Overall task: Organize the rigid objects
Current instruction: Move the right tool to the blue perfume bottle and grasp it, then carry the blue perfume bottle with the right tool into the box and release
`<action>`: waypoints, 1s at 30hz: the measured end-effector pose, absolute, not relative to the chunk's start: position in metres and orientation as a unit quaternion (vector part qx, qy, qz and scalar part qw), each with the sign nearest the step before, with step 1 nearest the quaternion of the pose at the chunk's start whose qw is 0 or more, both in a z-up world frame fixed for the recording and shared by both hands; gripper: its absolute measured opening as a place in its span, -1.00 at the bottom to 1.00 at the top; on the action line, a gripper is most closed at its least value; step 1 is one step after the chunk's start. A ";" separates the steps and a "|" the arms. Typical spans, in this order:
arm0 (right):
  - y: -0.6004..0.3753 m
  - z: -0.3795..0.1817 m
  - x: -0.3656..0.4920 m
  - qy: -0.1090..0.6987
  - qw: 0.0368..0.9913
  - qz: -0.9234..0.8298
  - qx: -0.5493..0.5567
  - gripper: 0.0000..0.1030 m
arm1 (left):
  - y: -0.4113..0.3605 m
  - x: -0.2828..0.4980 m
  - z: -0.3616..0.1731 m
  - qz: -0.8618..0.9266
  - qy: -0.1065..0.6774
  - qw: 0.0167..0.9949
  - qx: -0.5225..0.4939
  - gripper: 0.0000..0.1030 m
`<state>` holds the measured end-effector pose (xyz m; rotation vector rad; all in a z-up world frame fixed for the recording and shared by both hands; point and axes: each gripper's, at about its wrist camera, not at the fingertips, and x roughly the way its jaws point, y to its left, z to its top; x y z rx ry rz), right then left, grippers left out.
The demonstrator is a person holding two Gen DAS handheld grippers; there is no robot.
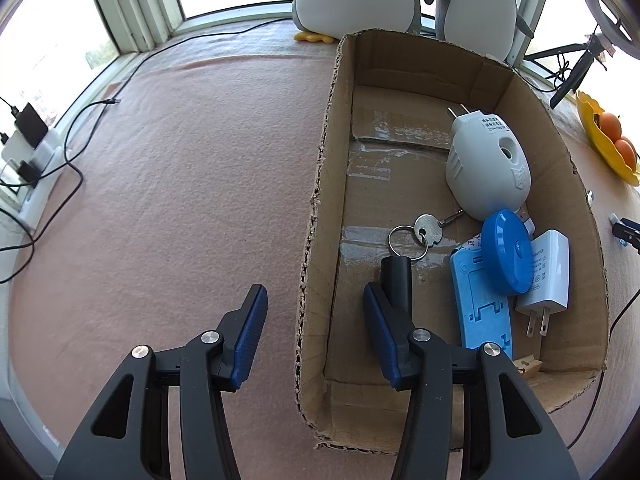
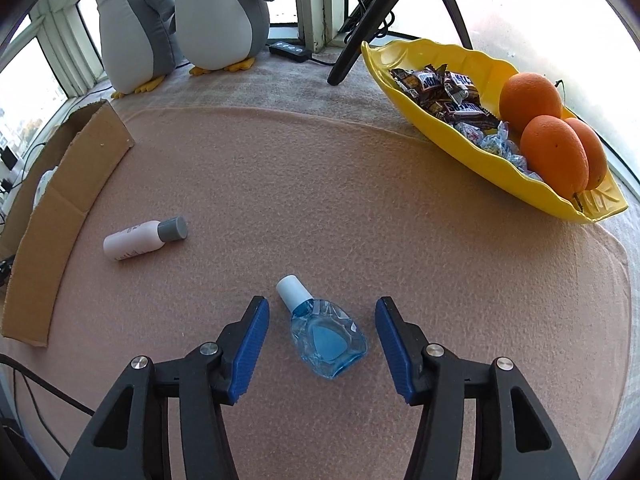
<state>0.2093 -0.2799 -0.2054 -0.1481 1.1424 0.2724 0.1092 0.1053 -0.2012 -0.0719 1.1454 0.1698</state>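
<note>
Blue dropper bottle (image 2: 329, 334) lying flat on the desk (image 2: 360, 208) between the spread pads of the right tool (image 2: 322, 346), white cap pointing to 11 o'clock. Jaws wide, nothing held. Best closed across the broad faceted body, not the cap (slippery neck, likely to pivot). Squared up first, then lowered until pads flank the widest part. Left tool (image 1: 316, 338) also open and empty, straddling the near wall of the cardboard box (image 1: 316, 216). White bottle (image 2: 144, 238) at 10 o'clock, waiting.
</note>
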 end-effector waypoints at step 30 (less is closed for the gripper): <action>-0.254 -0.183 0.180 0.504 0.854 0.099 -0.086 -0.38 | 0.108 0.108 -0.202 0.074 0.538 0.838 -0.043 -0.04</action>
